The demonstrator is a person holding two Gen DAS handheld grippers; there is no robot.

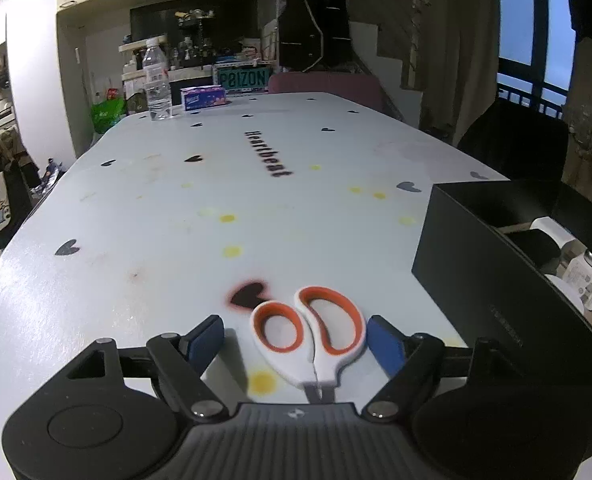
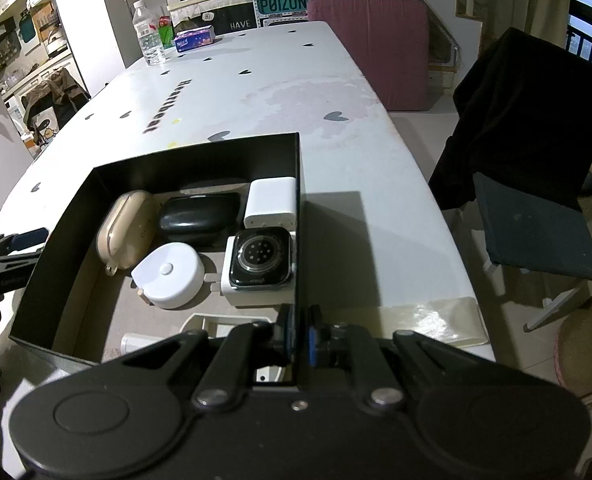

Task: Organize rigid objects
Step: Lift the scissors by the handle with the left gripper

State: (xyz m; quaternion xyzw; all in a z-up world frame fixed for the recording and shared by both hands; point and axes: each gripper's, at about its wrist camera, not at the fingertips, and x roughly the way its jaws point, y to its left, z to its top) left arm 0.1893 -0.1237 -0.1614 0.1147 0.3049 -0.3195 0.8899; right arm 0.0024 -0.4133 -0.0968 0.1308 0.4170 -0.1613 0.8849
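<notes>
In the left wrist view, the left gripper (image 1: 294,338) is hovering with its blue fingers spread wide apart around the orange-and-white scissors (image 1: 311,342), which are lying flat on the white table (image 1: 144,240) just left of the black box (image 1: 491,276). In the right wrist view, the right gripper (image 2: 299,336) is pinching the box's right wall (image 2: 300,208), while a smartwatch (image 2: 260,258), a white charger (image 2: 271,203), earbud cases and a round white tape measure (image 2: 170,274) are sitting inside
</notes>
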